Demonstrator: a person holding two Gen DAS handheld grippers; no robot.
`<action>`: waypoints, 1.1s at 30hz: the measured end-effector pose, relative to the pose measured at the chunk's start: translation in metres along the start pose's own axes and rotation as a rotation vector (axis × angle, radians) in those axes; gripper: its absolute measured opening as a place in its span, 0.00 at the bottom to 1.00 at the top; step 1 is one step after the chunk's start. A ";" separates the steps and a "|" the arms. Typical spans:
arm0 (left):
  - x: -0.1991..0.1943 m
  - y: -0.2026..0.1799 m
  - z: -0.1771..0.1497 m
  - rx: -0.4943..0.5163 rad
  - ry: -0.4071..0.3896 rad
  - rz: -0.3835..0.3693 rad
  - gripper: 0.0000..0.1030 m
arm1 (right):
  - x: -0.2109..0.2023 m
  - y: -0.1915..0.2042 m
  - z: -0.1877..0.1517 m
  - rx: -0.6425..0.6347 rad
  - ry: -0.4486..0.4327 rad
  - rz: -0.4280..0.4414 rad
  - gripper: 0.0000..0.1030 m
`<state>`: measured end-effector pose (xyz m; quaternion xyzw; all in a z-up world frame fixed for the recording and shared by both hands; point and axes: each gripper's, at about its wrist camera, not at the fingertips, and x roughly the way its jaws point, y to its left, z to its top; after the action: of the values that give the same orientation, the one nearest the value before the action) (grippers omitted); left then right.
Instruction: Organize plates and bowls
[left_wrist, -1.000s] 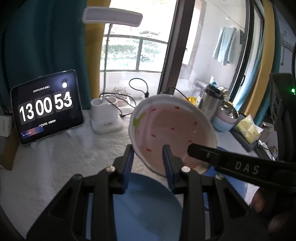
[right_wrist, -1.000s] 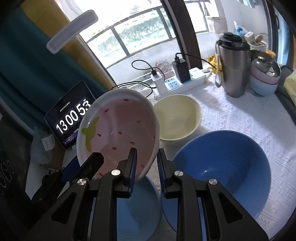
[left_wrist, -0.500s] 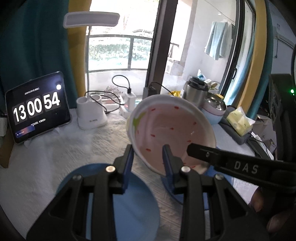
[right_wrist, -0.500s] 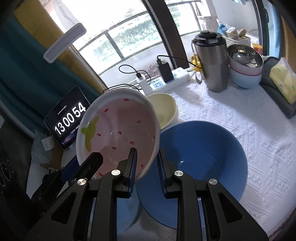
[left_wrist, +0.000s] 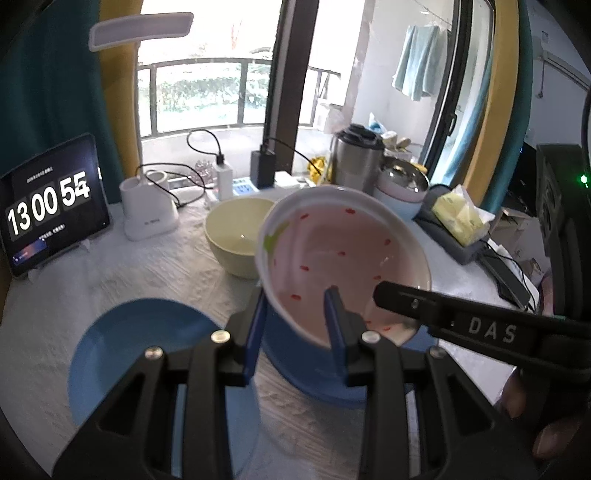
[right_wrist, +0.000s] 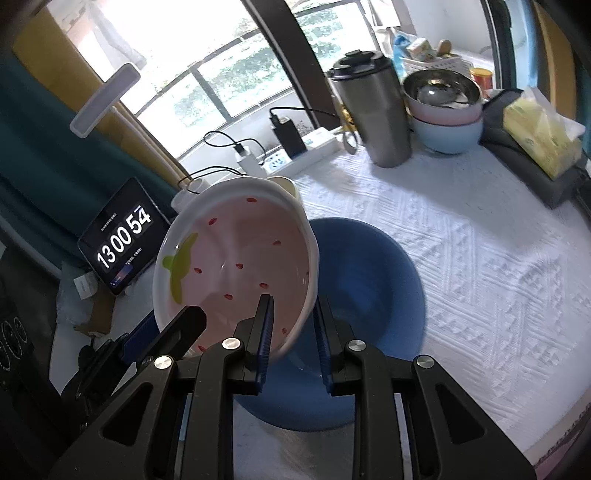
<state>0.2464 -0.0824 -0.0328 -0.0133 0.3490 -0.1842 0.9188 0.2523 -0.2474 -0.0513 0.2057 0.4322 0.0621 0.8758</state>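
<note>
A pink strawberry-pattern bowl (left_wrist: 343, 254) (right_wrist: 236, 266) hangs tilted in the air, gripped at two places on its rim. My left gripper (left_wrist: 295, 301) is shut on the near rim, one finger inside and one outside. My right gripper (right_wrist: 293, 308) is shut on the rim's right side; its finger (left_wrist: 461, 325) reaches in from the right in the left wrist view. Directly beneath lies a large blue bowl (right_wrist: 369, 280) (left_wrist: 314, 384). A blue plate (left_wrist: 129, 350) lies to the left, and a pale yellow bowl (left_wrist: 236, 232) stands behind.
A tablet clock (left_wrist: 48, 206) and a white lamp base (left_wrist: 147, 210) stand at the back left. A power strip (right_wrist: 310, 147), a steel tumbler (right_wrist: 376, 110), stacked bowls (right_wrist: 443, 110) and a tissue pack (right_wrist: 543, 136) line the back right. White cloth (right_wrist: 480, 258) covers the table.
Both grippers have carried the pink bowl to the right, from above the blue plate to above the large blue bowl. The yellow bowl has come into the left wrist view.
</note>
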 end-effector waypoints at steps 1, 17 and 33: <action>0.001 -0.003 -0.002 0.001 0.005 -0.003 0.32 | 0.000 -0.003 -0.002 0.004 0.003 -0.002 0.23; 0.026 -0.019 -0.021 0.020 0.090 -0.003 0.32 | 0.009 -0.035 -0.016 0.035 0.058 -0.025 0.23; 0.025 -0.014 -0.025 0.024 0.116 0.003 0.33 | 0.017 -0.031 -0.018 0.001 0.118 -0.046 0.25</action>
<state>0.2430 -0.1014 -0.0653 0.0088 0.3996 -0.1874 0.8973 0.2468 -0.2648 -0.0866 0.1924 0.4879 0.0538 0.8498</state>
